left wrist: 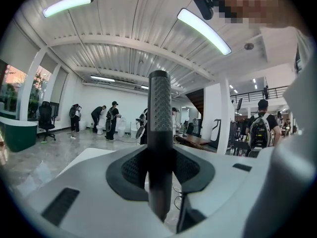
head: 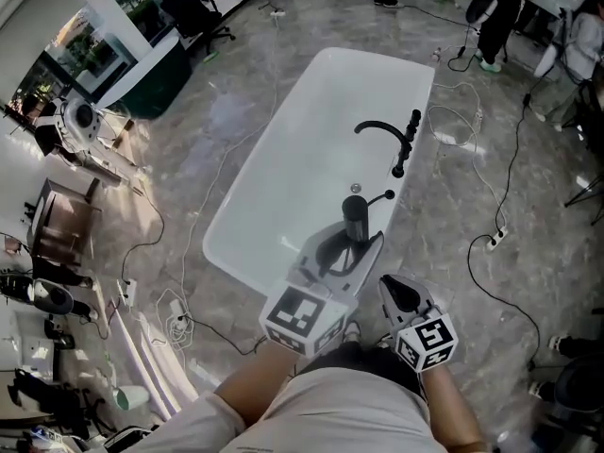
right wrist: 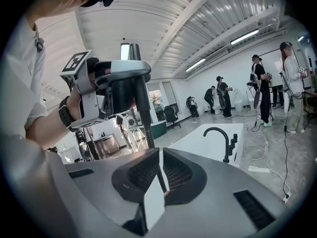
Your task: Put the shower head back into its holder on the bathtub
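A white bathtub (head: 283, 159) lies ahead on the grey floor, with a black curved faucet (head: 382, 132) and black fittings (head: 411, 125) along its right rim. My left gripper (head: 354, 245) is shut on the black cylindrical shower head (head: 356, 217), which stands upright over the tub's near end. In the left gripper view the jaws clamp its textured handle (left wrist: 159, 128). My right gripper (head: 394, 289) hovers just right of it, jaws together. In the right gripper view the shower head (right wrist: 124, 90) is at upper left. Its hose (right wrist: 144, 123) runs down into the slit between my right gripper's (right wrist: 159, 172) jaws. Whether the hose is pinched is unclear.
Cables and a power strip (head: 494, 241) trail over the floor right of the tub. Several people stand at the far end of the room (head: 495, 17). An office chair (head: 193, 12) and a green counter (head: 151, 83) stand at upper left, cluttered equipment (head: 47, 291) at the left edge.
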Demonstrator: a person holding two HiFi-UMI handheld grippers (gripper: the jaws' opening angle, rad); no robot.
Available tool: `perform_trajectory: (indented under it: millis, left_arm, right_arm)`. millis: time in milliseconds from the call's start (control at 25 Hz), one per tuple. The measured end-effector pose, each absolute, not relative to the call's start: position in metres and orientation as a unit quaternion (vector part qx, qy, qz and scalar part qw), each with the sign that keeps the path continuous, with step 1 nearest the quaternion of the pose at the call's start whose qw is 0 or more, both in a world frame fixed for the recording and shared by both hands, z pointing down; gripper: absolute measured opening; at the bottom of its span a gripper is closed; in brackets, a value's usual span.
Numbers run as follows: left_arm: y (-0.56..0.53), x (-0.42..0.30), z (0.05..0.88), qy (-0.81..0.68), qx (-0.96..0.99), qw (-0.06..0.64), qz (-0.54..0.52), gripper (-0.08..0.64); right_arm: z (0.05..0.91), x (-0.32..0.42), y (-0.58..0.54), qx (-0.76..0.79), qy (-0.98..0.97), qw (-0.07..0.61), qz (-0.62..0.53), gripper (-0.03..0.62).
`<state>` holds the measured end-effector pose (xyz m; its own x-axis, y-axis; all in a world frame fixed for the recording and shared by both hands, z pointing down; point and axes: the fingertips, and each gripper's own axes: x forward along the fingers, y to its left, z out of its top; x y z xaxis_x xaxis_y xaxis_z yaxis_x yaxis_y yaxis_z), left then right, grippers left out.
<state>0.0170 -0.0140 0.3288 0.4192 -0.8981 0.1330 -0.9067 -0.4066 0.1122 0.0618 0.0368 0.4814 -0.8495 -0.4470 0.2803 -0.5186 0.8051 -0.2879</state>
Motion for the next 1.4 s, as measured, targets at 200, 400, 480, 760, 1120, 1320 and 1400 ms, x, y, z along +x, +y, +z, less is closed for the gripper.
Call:
perform_trajectory:
  millis: [200, 400, 480, 760, 1120, 1320, 1400]
  left_arm:
    - [-0.014, 0.007, 0.322, -0.531, 0.843, 0.084, 0.018, 0.124]
    - [-0.024, 0.013, 0.326, -0.535, 0.838, 0.107, 0.004, 0.124]
    - [-0.034, 0.015, 0.331, -0.541, 0.832, 0.124, -0.005, 0.124]
    - [-0.066, -0.011, 0.333, -0.567, 0.795, 0.201, -0.078, 0.124]
    - [-0.094, -0.047, 0.333, -0.563, 0.756, 0.276, -0.188, 0.124]
    - [-0.110, -0.060, 0.328, -0.541, 0.734, 0.320, -0.257, 0.124]
    - [-0.116, -0.061, 0.325, -0.531, 0.725, 0.337, -0.280, 0.124]
  right_arm:
    - [0.487, 0.049, 0.040, 0.264, -0.943, 0.111, 0.169, 0.017]
    - [0.504, 0.058, 0.035, 0.258, -0.940, 0.130, 0.181, 0.017]
    - [0.510, 0.062, 0.028, 0.250, -0.941, 0.134, 0.186, 0.017]
    - [0.527, 0.067, 0.006, 0.215, -0.945, 0.167, 0.182, 0.017]
    - [0.592, 0.068, -0.006, 0.199, -0.933, 0.221, 0.202, 0.017]
    - [0.619, 0.058, -0.017, 0.201, -0.927, 0.230, 0.216, 0.035]
    - [0.628, 0.055, -0.023, 0.210, -0.923, 0.228, 0.229, 0.063]
